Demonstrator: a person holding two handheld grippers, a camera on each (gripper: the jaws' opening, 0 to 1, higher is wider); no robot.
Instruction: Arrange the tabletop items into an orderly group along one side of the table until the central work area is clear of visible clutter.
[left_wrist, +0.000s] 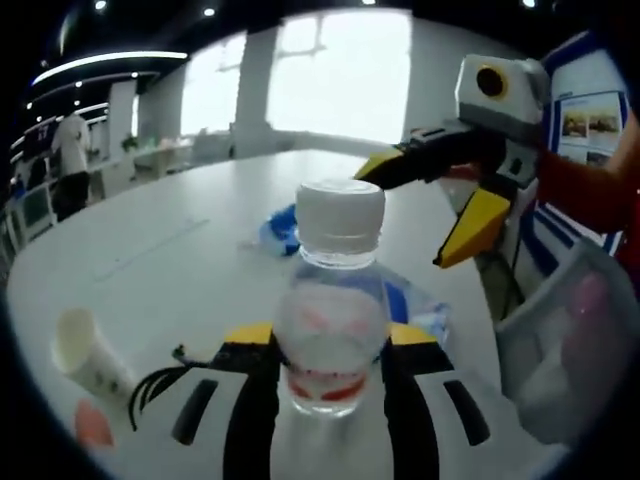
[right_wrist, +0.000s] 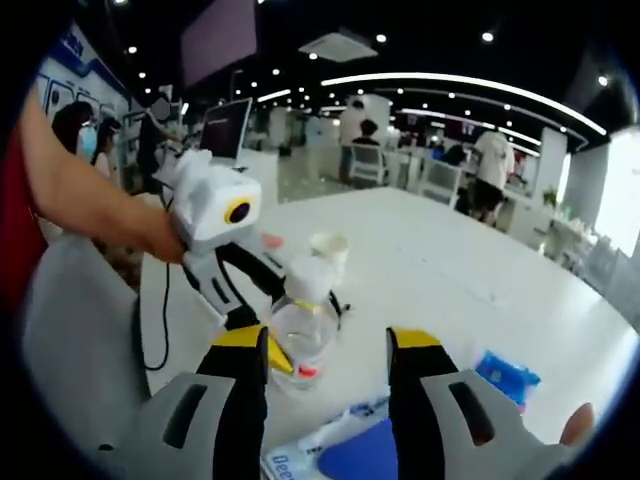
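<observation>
1. Item count on the white table (left_wrist: 200, 250): one clear water bottle (left_wrist: 330, 320), one paper cup (left_wrist: 85, 350), one blue packet (left_wrist: 280, 232), one black cable (left_wrist: 155, 382).
2. The water bottle stands upright near the table edge, white cap (left_wrist: 341, 215) fitted. Whether it contains water cannot be told.
3. The paper cup lies on its side in the left gripper view; its contents cannot be seen.
4. Left gripper (left_wrist: 330, 345): jaws closed against both sides of the bottle body, gripping it.
5. Right gripper (right_wrist: 328, 345): jaws wide apart, holding nothing, hovering just beside the bottle.
6. A blue-and-white wrapper (right_wrist: 350, 450) lies below the right gripper.
</observation>
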